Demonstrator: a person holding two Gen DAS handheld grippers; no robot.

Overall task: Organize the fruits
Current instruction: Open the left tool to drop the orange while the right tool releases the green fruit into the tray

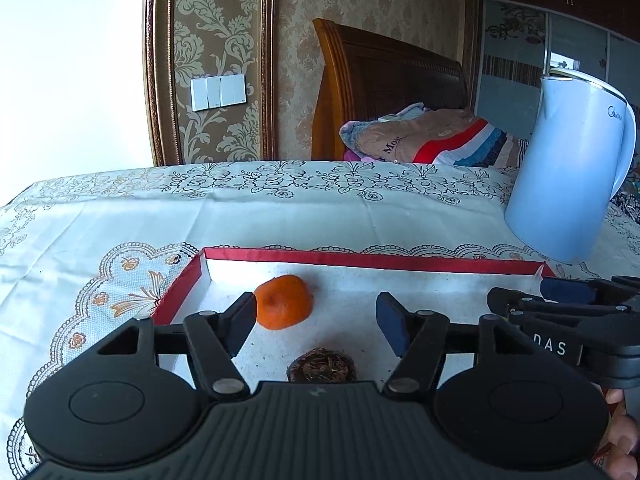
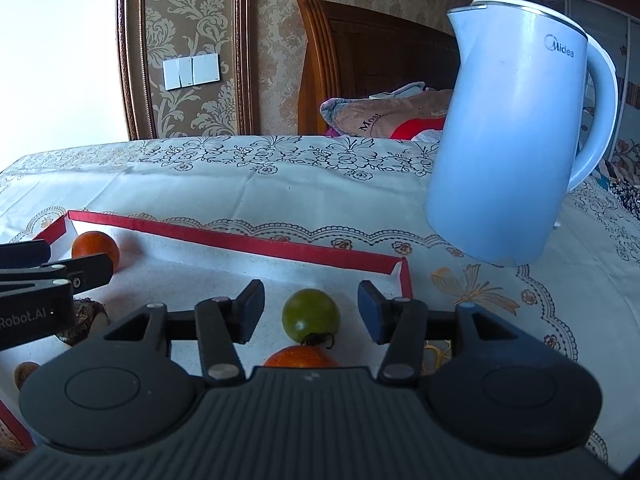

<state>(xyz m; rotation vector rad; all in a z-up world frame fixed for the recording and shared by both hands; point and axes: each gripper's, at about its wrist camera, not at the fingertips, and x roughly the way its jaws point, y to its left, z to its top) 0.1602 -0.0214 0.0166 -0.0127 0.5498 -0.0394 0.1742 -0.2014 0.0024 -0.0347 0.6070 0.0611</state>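
Observation:
A red-rimmed white tray (image 1: 360, 261) lies on the table; it also shows in the right wrist view (image 2: 256, 245). An orange mandarin (image 1: 283, 301) sits in its far left part, also seen in the right wrist view (image 2: 96, 247). A brown scaly fruit (image 1: 322, 367) lies just under my open, empty left gripper (image 1: 316, 322). My right gripper (image 2: 311, 311) is open, with a green tomato (image 2: 311, 314) between its fingers and a red tomato (image 2: 301, 357) just below. The right gripper shows at the right edge of the left wrist view (image 1: 560, 304).
A light blue electric kettle (image 2: 516, 140) stands on the lace tablecloth (image 2: 280, 184) just beyond the tray's right corner. A small brown fruit (image 2: 25, 372) lies at the tray's left. A bed with folded blankets (image 1: 420, 136) is behind the table.

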